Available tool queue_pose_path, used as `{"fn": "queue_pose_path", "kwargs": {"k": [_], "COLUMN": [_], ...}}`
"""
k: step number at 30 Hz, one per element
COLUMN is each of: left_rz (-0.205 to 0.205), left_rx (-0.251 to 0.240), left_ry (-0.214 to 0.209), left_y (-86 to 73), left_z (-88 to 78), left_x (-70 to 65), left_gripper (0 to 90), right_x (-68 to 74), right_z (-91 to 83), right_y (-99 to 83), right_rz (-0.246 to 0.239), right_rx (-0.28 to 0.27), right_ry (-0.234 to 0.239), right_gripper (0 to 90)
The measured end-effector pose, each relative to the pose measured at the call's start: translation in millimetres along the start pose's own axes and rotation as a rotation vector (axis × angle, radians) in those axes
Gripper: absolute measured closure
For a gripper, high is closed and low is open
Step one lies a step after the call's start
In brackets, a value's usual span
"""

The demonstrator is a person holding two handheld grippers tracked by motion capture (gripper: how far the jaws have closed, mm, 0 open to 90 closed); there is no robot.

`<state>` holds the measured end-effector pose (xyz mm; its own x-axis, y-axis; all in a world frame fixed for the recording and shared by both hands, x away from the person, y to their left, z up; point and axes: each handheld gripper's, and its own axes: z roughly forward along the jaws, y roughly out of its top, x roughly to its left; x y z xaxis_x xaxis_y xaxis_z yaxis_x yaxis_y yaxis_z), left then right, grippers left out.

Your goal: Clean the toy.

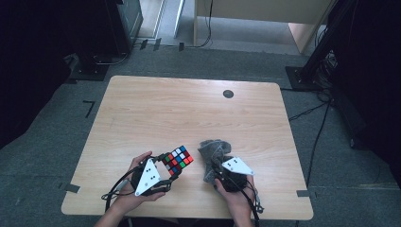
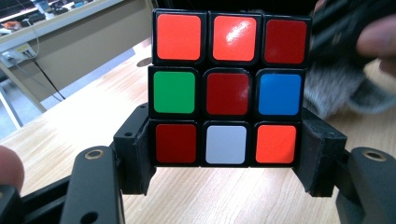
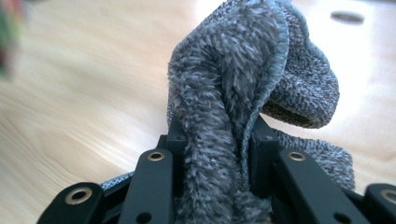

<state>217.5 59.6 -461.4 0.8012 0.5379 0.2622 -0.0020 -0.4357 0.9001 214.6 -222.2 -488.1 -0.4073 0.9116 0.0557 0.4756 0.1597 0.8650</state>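
Note:
A scrambled puzzle cube (image 1: 178,160) is held just above the table's front edge by my left gripper (image 1: 166,166). In the left gripper view its two black pads (image 2: 141,154) press on the bottom row of the cube (image 2: 227,88), whose facing side shows red, orange, green, blue and white squares. To its right, a grey fuzzy cloth (image 1: 213,156) is bunched up. My right gripper (image 1: 222,168) pinches a fold of it. In the right gripper view the cloth (image 3: 233,93) rises in a thick ridge between the two jaws, and the right gripper (image 3: 215,140) is shut on it.
The light wooden table (image 1: 189,109) has a small dark round cap (image 1: 228,93) near its far edge. A person's hands (image 1: 137,198) come in from the near edge. Black stands and cables stand on the grey floor around the table.

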Motion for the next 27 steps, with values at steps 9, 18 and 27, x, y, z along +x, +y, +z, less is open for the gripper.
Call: {"fn": "queue_pose_path", "kwargs": {"k": [9, 18, 27], "left_rz": [0.012, 0.02, 0.013], "left_rx": [0.011, 0.013, 0.028], "left_ry": [-0.014, -0.028, -0.047], "left_y": [-0.3, -0.5, 3.6], "left_z": [4.1, 6.5, 10.2], "left_x": [-5.0, -9.8, -18.5], "left_gripper": [33.7, 33.7, 33.7], "right_x": [14.6, 38.8, 76.2], "right_z": [-39.6, -61.4, -59.1], "right_y": [32.3, 49.1, 48.6], "right_rz": [0.047, 0.046, -0.094], "right_rx": [-0.171, -0.26, -0.222], "right_ry": [0.158, 0.29, 0.295], "right_gripper": [68.6, 68.2, 63.5]}}
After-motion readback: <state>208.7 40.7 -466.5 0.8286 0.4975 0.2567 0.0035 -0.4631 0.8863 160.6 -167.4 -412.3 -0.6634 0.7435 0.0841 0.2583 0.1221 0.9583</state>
